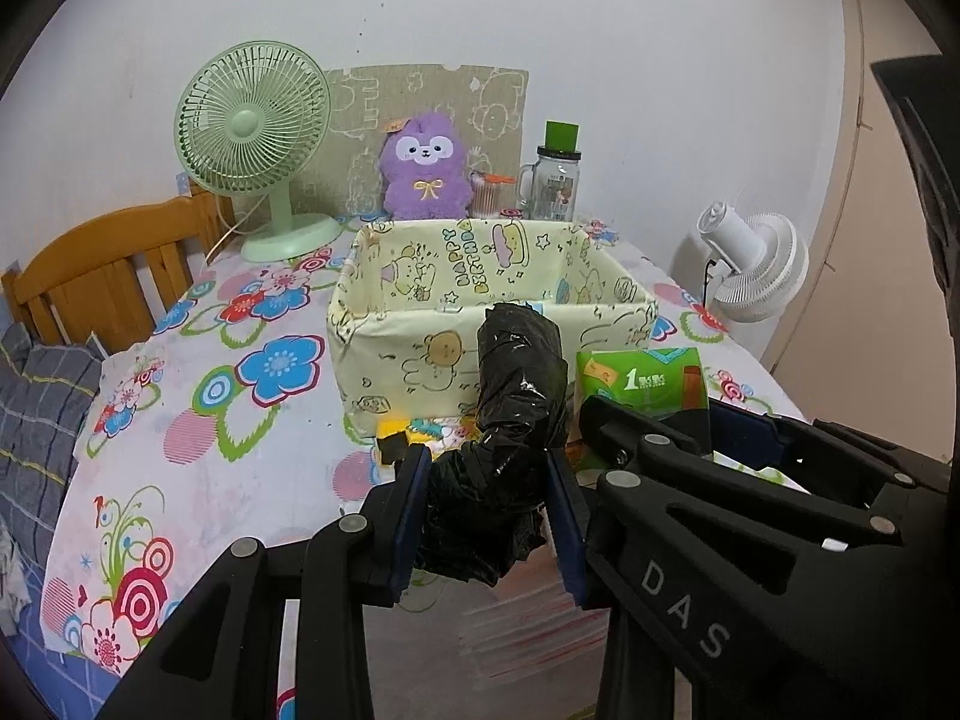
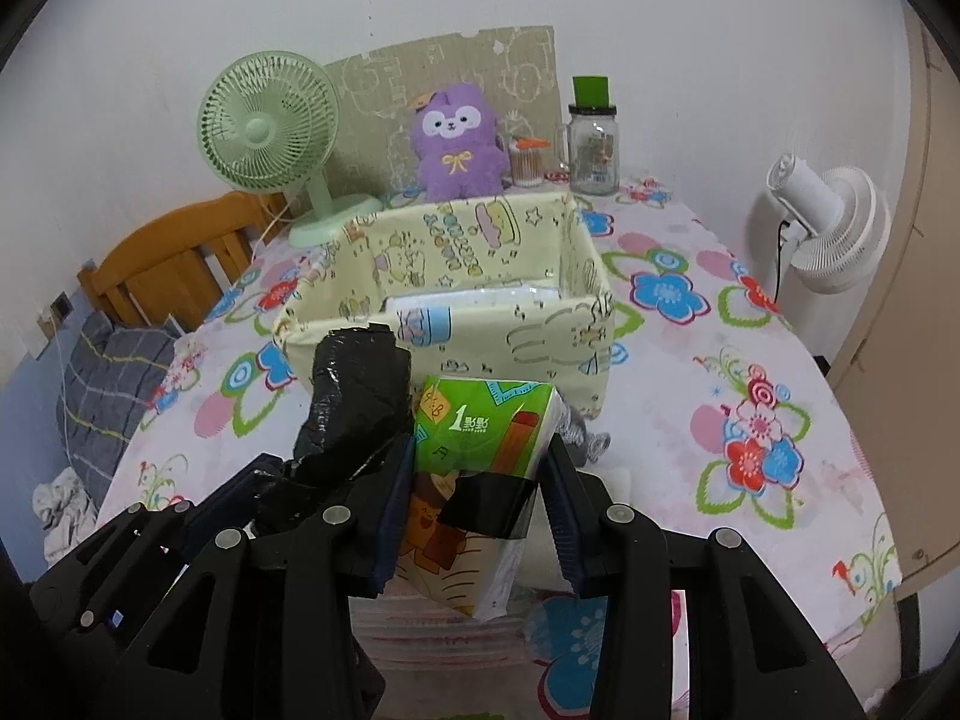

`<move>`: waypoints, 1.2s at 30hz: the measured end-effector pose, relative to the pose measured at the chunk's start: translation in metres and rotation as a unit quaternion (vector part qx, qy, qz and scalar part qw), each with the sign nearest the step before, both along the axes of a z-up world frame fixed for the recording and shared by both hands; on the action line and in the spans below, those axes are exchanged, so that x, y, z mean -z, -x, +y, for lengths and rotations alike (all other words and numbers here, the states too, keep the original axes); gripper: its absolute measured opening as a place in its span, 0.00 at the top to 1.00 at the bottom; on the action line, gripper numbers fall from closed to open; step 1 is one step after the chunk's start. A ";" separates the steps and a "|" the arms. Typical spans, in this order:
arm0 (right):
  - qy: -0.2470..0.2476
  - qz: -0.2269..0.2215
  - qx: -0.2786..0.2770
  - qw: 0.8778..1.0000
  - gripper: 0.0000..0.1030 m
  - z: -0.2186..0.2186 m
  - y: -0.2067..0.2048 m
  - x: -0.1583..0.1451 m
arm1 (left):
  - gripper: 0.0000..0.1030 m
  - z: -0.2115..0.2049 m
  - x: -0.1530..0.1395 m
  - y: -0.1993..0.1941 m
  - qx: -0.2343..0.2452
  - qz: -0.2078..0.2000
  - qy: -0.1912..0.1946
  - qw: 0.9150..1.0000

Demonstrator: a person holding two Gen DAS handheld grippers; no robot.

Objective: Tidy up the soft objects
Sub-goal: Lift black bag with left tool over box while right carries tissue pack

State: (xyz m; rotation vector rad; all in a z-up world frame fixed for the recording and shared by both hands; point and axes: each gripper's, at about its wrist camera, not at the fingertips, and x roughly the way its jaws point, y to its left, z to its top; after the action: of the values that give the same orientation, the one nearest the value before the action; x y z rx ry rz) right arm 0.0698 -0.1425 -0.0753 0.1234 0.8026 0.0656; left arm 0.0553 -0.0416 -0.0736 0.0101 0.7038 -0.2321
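My left gripper (image 1: 489,507) is shut on a black plastic-wrapped bundle (image 1: 516,396) that sticks up in front of the cream fabric basket (image 1: 420,348). My right gripper (image 2: 477,504) is shut on a green tissue pack (image 2: 480,468) with a strip of black tape across it. In the right wrist view the black bundle (image 2: 354,402) and the left gripper sit just to the left of the pack. The cream basket (image 2: 540,336) stands behind both, with a clear-wrapped white item (image 2: 474,300) lying inside. The green pack (image 1: 642,381) also shows in the left wrist view, to the right of the bundle.
A purple plush toy (image 1: 426,171), a green desk fan (image 1: 258,144) and a glass jar mug (image 1: 555,186) stand behind the basket on the flowered tablecloth (image 1: 198,420). Small items, one yellow (image 1: 414,426), lie before the basket. A white fan (image 2: 828,228) is at right, a wooden headboard (image 1: 108,264) at left.
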 end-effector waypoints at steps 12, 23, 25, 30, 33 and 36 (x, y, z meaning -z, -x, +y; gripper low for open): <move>0.001 -0.018 0.000 1.000 0.57 -0.009 -0.011 -0.023 | 0.63 -0.008 -0.022 -0.011 -0.005 -0.010 0.000 1.000; 0.008 -0.038 -0.001 0.999 0.57 -0.012 -0.026 -0.041 | 0.63 -0.009 -0.039 -0.027 -0.004 -0.025 0.003 1.000; 0.008 -0.042 0.002 0.999 0.57 -0.012 -0.029 -0.043 | 0.63 -0.010 -0.042 -0.031 -0.003 -0.027 0.003 1.000; 0.011 -0.047 0.004 0.999 0.57 -0.012 -0.038 -0.047 | 0.63 -0.009 -0.046 -0.041 -0.004 -0.030 0.005 1.000; 0.015 -0.051 0.007 0.999 0.57 -0.012 -0.045 -0.049 | 0.63 -0.008 -0.048 -0.047 -0.004 -0.032 0.005 0.999; 0.017 -0.052 0.008 0.998 0.57 -0.012 -0.051 -0.050 | 0.63 -0.008 -0.048 -0.054 -0.005 -0.033 0.004 0.999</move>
State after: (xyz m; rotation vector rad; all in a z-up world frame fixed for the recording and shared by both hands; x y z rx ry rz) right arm 0.1210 -0.1547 -0.0254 0.0938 0.6976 0.0436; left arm 0.1095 -0.0497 -0.0255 0.0076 0.6377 -0.2245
